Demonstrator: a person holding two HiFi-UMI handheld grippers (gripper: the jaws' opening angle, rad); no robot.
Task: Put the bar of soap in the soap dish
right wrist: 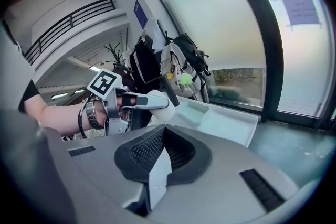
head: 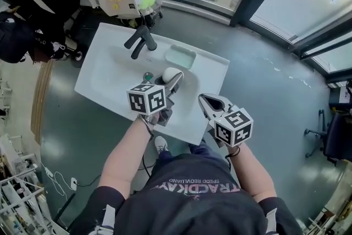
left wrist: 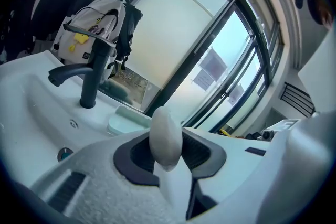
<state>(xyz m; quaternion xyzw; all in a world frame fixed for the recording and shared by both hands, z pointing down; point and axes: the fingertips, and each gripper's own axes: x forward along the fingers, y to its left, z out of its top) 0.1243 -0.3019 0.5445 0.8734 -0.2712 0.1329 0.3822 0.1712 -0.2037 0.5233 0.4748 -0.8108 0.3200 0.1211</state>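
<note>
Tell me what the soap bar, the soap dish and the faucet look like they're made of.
Soap bar: off-white and matte with rounded edges, a waxy solid look.
Soap dish: pale green, slightly translucent with a soft sheen; probably plastic, possibly glass.
Faucet: matte black all over, likely coated metal, though the finish hides what is underneath.

**Both grippers forward, left one loaded**

Left gripper (head: 174,81) reaches ahead, tilted down. Its jaws are clamped on the bar of soap (left wrist: 166,136), which is held on edge between the pads. Right gripper (head: 204,99) sits nearer the body, apart from the left, jaws together and empty. Left forearm (head: 125,154) and right forearm (head: 252,169) are bare and extended.
</note>
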